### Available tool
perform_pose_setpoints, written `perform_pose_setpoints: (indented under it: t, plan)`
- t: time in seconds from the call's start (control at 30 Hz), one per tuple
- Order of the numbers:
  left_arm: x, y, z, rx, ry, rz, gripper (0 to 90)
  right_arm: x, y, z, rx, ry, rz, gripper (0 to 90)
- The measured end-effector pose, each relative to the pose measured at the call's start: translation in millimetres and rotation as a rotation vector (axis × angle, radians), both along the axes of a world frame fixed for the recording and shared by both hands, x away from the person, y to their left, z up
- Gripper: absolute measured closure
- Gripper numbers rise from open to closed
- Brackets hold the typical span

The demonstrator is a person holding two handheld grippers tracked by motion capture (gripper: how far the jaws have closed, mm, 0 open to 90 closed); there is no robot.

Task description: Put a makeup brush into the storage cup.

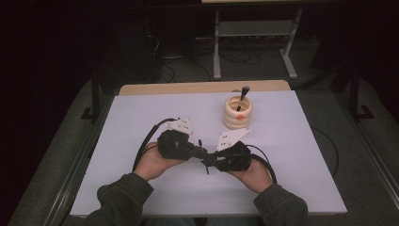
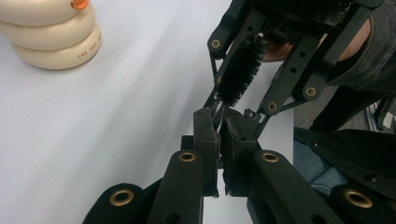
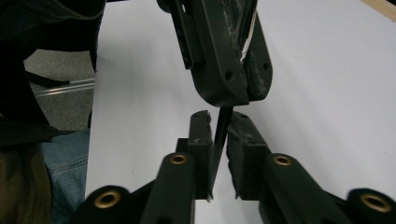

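Two grippers meet tip to tip over the middle of the white table (image 1: 141, 188), well short of the cream ringed holder (image 1: 237, 113) that stands toward the far edge with a brush (image 1: 243, 95) upright in it. Left gripper (image 1: 200, 153) is clamped narrow on a thin black brush (image 2: 239, 72) near its bristle end; right gripper (image 1: 211, 161) is clamped narrow on the same brush's stem, which crosses both sets of jaws.

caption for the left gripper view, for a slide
Left gripper and right gripper meet nose to nose, both clamped on a black bristled brush.
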State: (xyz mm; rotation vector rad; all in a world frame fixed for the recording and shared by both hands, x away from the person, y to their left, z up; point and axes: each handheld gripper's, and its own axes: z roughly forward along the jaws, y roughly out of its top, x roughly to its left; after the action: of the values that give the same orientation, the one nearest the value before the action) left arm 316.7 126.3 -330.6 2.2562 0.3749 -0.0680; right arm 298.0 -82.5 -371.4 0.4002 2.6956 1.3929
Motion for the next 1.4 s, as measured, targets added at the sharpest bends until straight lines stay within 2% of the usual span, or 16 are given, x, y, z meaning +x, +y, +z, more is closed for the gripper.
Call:
perform_pose_setpoints:
  t: [0.1,0.2,0.3,0.47,0.83,1.07,1.4]
  plan:
    - [-0.7,-1.1,0.2,0.003,-0.012,-0.004,85.6,2.5,-1.7,-0.8,-0.002,0.002,0.003,83.4]
    - [-0.4,-1.1,0.4,0.002,-0.02,-0.004,84.4,3.1,-3.1,-1.2,0.018,0.036,-0.002,84.4]
    - [-1.2,-0.4,0.2,0.01,-0.017,0.009,77.1,2.9,-3.6,-0.8,0.027,0.05,-0.001,84.5]
    - [-2.4,2.0,0.8,0.026,-0.038,0.018,72.1,4.5,-6.2,-2.5,0.027,0.064,-0.008,84.6]
    - [-4.5,15.2,-3.4,0.067,-0.061,0.071,66.0,10.9,-30.5,-4.4,0.041,0.105,-0.065,84.6]
    - [-6.8,21.8,-6.7,0.088,-0.079,0.1,63.4,15.6,-45.4,-1.9,0.049,0.112,-0.098,84.6]
    - [-10.2,30.5,-10.1,0.085,-0.089,0.133,60.1,24.1,-65.1,12.1,0.063,0.111,-0.146,84.6]
